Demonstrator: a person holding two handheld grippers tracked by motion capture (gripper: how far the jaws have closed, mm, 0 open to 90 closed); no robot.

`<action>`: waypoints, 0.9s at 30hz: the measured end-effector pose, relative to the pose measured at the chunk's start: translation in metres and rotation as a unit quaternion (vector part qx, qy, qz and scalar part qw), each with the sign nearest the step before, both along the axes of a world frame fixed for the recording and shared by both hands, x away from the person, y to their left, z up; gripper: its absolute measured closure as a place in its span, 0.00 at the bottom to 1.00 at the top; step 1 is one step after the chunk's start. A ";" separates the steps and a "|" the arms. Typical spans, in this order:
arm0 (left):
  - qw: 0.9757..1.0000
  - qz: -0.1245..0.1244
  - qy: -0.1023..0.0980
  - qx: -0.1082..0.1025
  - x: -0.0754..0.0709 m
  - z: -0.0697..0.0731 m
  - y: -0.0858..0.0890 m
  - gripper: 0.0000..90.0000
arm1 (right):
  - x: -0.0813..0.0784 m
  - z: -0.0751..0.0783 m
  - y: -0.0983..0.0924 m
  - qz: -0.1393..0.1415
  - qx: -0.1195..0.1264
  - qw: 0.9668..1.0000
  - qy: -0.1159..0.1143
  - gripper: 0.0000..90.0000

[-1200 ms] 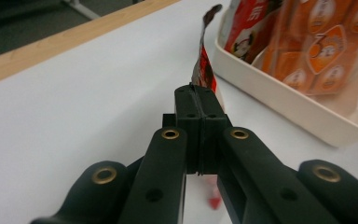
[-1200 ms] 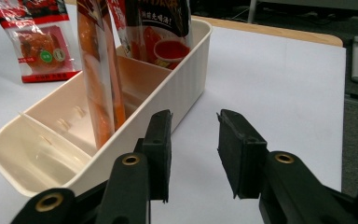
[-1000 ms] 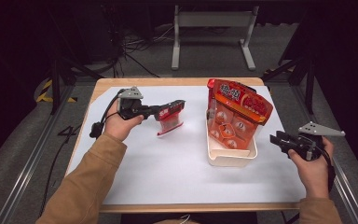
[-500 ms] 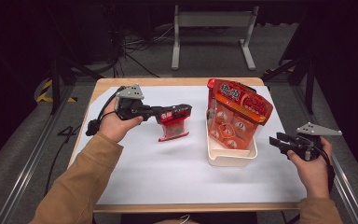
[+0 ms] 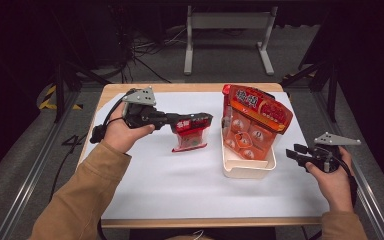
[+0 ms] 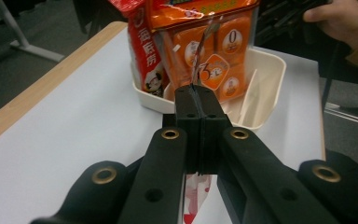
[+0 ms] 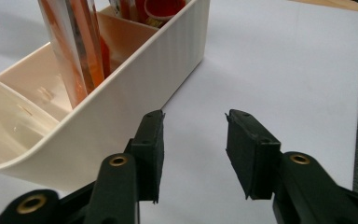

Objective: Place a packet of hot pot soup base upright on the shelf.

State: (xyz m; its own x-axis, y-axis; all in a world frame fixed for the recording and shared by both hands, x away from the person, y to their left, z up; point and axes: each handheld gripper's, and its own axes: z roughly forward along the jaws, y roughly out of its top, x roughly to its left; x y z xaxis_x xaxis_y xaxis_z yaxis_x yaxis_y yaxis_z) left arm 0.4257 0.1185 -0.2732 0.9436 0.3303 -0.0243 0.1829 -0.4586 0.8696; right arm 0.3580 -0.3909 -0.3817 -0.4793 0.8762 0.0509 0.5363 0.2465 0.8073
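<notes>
The right gripper (image 7: 193, 140) has its jaws apart, just been opening, nothing between them but the white sheet (image 7: 279, 60) covering the bench. A cream ribbed bin (image 7: 135, 84) runs from about 9 o'clock up toward 12, its long wall just beside the jaw on that side. Inside you can see thin dividers and an orange packet (image 7: 77, 51) standing upright near 11 o'clock. There's a bit of something red behind it at the far end, can't tell what.

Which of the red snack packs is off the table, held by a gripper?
The small red pack, pinched at its top edge by the left gripper and hanging above the sheet. The big orange-red pack stands in the cream bin.
</notes>
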 end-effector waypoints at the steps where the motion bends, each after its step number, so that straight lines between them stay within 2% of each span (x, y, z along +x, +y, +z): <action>1: 1.000 -0.003 -0.001 0.000 -0.001 0.001 -0.001 1.00 | 0.000 -0.001 0.001 0.002 -0.002 1.000 0.001 0.61; 14: 0.999 -0.032 -0.015 -0.010 -0.011 0.019 -0.020 1.00 | 0.002 -0.004 0.000 0.008 -0.013 1.000 0.016 0.59; 16: 0.999 -0.039 -0.018 -0.009 -0.013 0.021 -0.025 1.00 | 0.002 -0.004 0.000 0.006 -0.011 1.000 0.024 0.58; 25: 0.998 -0.060 -0.024 -0.013 -0.016 0.028 -0.046 1.00 | 0.001 -0.004 -0.003 0.003 -0.007 1.000 0.030 0.58; 27: 0.997 -0.066 -0.031 -0.013 -0.017 0.031 -0.053 1.00 | 0.001 -0.004 -0.004 0.004 -0.006 0.999 0.031 0.58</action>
State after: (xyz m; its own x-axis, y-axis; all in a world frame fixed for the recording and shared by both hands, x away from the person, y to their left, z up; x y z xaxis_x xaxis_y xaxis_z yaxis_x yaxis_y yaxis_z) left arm 0.4089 0.0656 -0.2426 0.9787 0.2034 0.0293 0.0673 -0.4518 0.8896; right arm 0.3586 -0.3945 -0.3859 -0.4823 0.8732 0.0700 0.5837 0.2608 0.7689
